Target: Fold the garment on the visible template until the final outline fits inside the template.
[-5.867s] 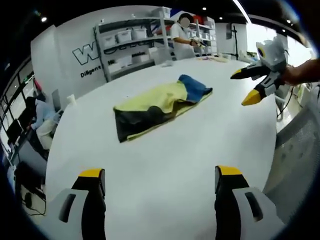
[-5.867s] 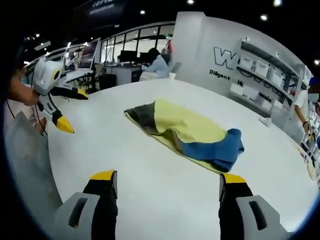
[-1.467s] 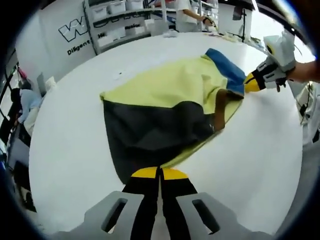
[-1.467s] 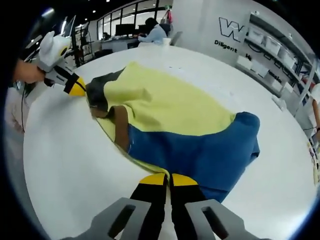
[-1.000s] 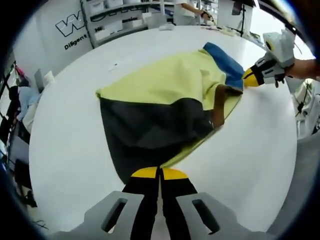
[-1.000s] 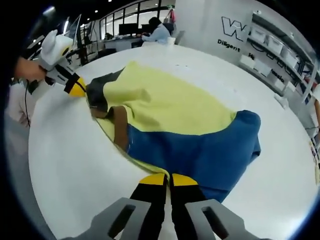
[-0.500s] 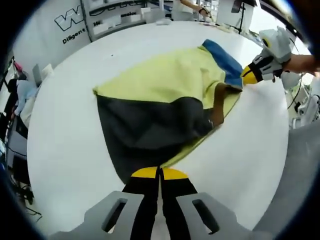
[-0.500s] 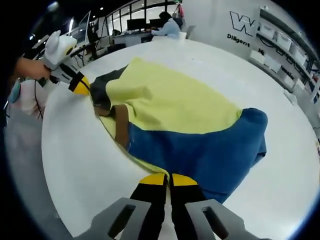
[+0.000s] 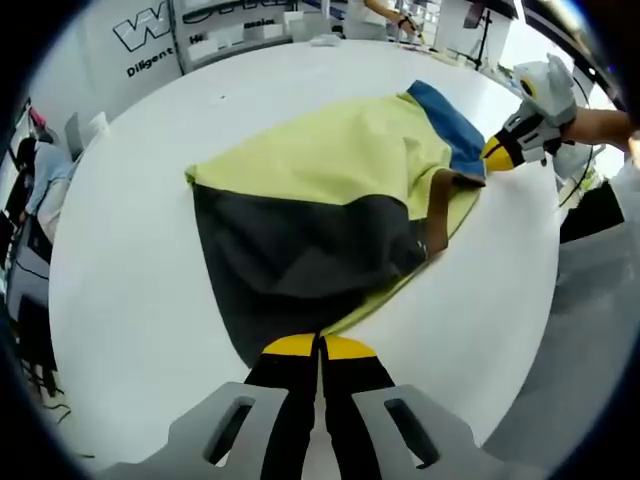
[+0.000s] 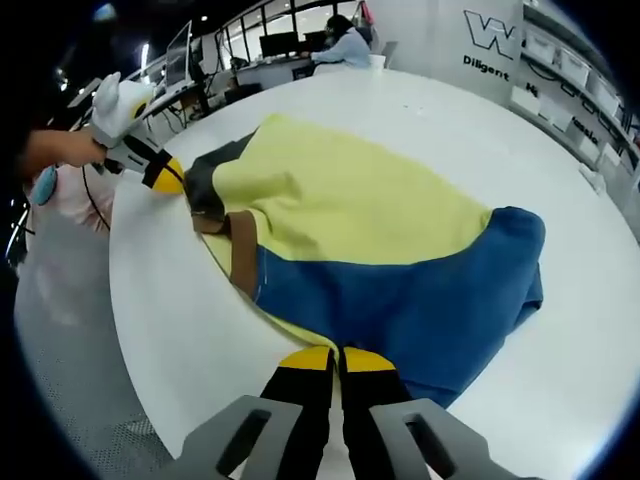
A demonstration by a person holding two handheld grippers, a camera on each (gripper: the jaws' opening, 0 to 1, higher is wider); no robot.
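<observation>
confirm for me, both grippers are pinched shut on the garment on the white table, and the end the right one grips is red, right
Not quite: the end the right gripper grips is blue, not red, as the right gripper view shows. The rest holds: it and the left gripper are both shut on the garment, which lies on the white table.

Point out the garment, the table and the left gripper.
garment (image 9: 330, 170), left gripper view, yellow panel.
table (image 9: 130, 150), left gripper view, bare white top.
left gripper (image 10: 172, 178), right gripper view, yellow jaw tips at the dark end.

white round table (image 9: 130, 290); shelving (image 9: 240, 25) against the wall.
</observation>
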